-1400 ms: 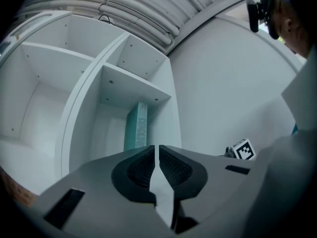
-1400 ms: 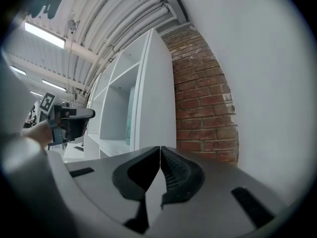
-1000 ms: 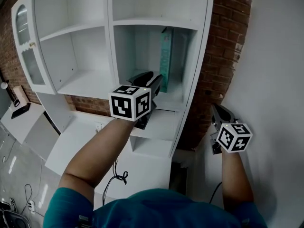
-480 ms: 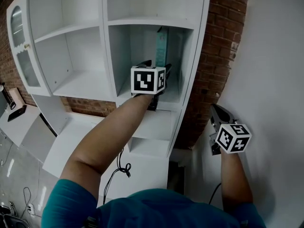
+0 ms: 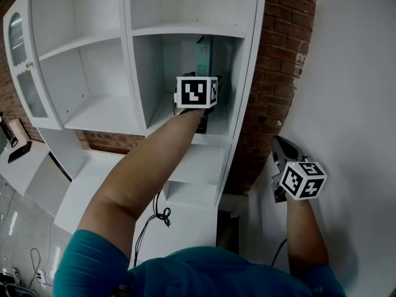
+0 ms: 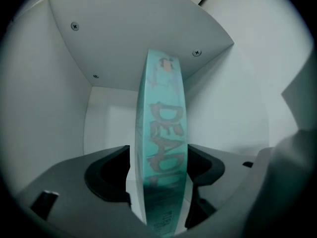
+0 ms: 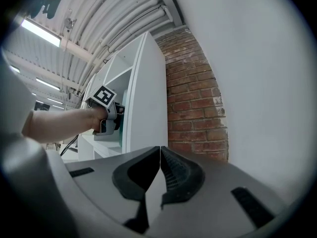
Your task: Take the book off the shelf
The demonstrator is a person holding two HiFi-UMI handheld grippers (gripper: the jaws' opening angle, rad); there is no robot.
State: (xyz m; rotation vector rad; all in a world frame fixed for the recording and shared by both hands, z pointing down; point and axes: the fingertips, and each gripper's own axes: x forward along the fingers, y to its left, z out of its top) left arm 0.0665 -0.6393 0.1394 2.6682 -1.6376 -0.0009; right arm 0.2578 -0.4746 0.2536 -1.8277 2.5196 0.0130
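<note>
A teal book (image 5: 203,53) stands upright in the right-hand compartment of the white shelf unit (image 5: 137,73). My left gripper (image 5: 204,78) reaches level into that compartment. In the left gripper view the book's spine (image 6: 161,133) stands between the two jaws of the left gripper (image 6: 158,165); the jaws have just been opening and stand wide on either side of the spine, not pressing it. My right gripper (image 5: 279,146) hangs to the right by the white wall, and its jaws (image 7: 160,155) are shut with nothing between them. The right gripper view also catches the left gripper (image 7: 106,114) at the shelf.
A brick pillar (image 5: 278,73) runs right of the shelf unit, then a plain white wall (image 5: 352,73). Other compartments (image 5: 93,73) are bare. A glass-fronted cabinet door (image 5: 25,73) is at far left, a cable (image 5: 162,215) hangs below, and a low white counter (image 5: 25,159) stands at lower left.
My left arm has stretched forward and up into the shelf compartment, bringing its jaws around the book's spine. The right gripper has stayed where it was.
</note>
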